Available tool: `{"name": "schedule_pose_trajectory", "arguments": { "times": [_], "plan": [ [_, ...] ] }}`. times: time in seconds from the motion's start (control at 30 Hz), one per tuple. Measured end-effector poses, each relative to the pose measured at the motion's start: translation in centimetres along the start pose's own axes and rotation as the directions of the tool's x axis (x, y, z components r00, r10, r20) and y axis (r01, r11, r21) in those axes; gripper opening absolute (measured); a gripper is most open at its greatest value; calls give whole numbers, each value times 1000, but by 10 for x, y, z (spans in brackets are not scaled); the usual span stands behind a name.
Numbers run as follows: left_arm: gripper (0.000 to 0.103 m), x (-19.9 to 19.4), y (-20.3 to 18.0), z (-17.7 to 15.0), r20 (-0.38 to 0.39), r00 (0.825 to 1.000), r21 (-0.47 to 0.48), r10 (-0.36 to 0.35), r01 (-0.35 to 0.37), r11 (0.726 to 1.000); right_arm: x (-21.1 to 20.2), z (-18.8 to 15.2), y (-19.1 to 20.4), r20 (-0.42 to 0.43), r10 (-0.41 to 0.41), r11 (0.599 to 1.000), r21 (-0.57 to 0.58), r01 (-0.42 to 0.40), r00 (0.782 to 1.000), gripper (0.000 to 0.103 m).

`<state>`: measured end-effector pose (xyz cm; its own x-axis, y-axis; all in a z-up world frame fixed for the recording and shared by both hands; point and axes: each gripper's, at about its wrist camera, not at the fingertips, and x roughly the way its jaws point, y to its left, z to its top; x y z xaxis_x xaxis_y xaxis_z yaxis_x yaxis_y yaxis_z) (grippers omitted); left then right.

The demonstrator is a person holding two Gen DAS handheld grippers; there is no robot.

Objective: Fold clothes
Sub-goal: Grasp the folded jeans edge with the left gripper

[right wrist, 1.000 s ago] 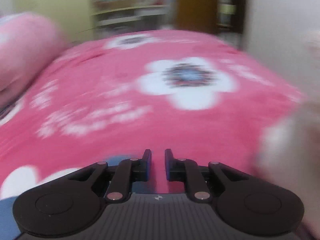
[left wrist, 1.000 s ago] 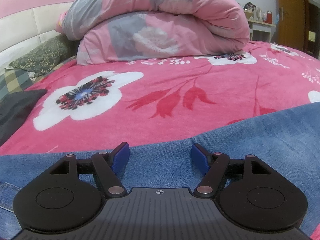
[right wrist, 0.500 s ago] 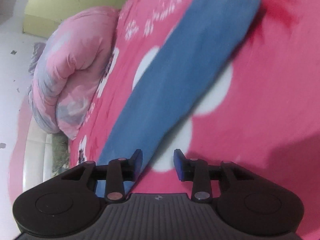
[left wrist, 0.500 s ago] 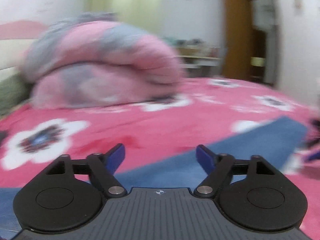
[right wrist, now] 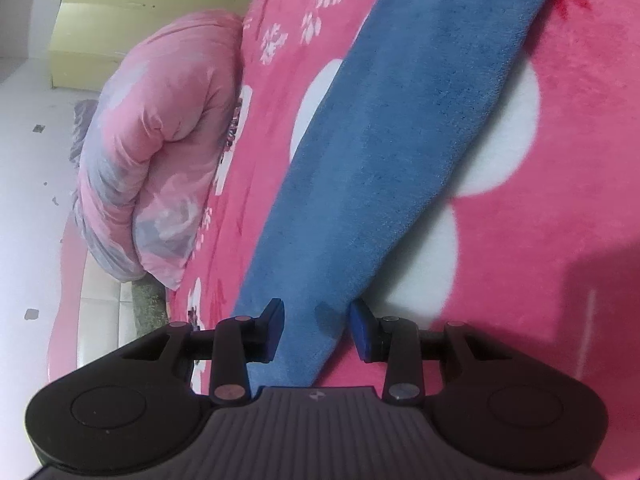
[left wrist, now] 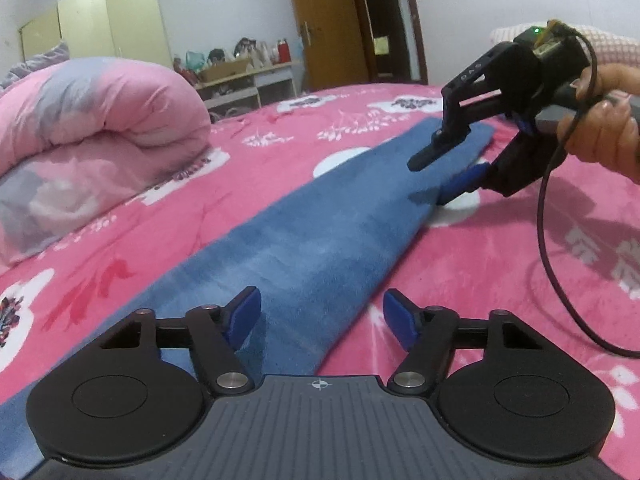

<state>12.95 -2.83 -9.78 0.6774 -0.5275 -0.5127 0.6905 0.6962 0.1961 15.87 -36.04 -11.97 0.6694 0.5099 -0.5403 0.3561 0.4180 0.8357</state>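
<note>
Blue jeans (left wrist: 320,240) lie stretched out on the pink flowered bedspread (left wrist: 500,280), one leg running away to the far right. My left gripper (left wrist: 322,318) hovers low over the near part of the leg. Its jaws are closing, and the leg's right edge lies between the blue pads (left wrist: 244,316) without being pressed. A hand (left wrist: 600,128) holds my right gripper (left wrist: 436,178) near the far hem, rolled on its side, one finger above the denim and one at its edge. In the right wrist view the jeans (right wrist: 400,140) pass between the right gripper (right wrist: 318,330), whose pads stand apart.
A rolled pink and grey quilt (left wrist: 92,128) lies at the back left of the bed. Behind it are a yellow wardrobe (left wrist: 100,16), a cluttered desk (left wrist: 248,76) and a brown door (left wrist: 324,20). A black cable (left wrist: 548,248) hangs from the right gripper onto the bedspread.
The left view swung right, from the quilt to the jeans leg and the right gripper. My right gripper rolled, came down to the leg's edge, and its jaws went from nearly shut to apart.
</note>
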Motion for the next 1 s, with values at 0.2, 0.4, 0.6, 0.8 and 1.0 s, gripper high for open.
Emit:
{"name": "schedule_pose_trajectory", "arguments": {
  "times": [0.2, 0.4, 0.6, 0.8, 1.0],
  "plan": [
    [50, 3, -4, -3, -17, 1000, 33, 16, -16, 999, 2, -13, -8, -18, -35, 999, 25, 35, 999, 44],
    [51, 4, -9, -6, -25, 999, 74, 31, -29, 997, 16, -11, -2, -36, 63, 998, 21, -62, 997, 45],
    [46, 1, -5, -5, -5, 999, 62, 34, -33, 998, 12, -9, 12, -27, 137, 991, -3, -137, 990, 45],
    [14, 0, 3, -4, 5, 999, 14, 37, -37, 999, 13, -2, 18, -18, 186, 983, 8, -186, 982, 45],
    [7, -1, 25, 0, 28, 1000, -142, 0, 4, 990, 14, -5, 25, -8, 171, 981, -94, -171, 985, 45]
  ]
}}
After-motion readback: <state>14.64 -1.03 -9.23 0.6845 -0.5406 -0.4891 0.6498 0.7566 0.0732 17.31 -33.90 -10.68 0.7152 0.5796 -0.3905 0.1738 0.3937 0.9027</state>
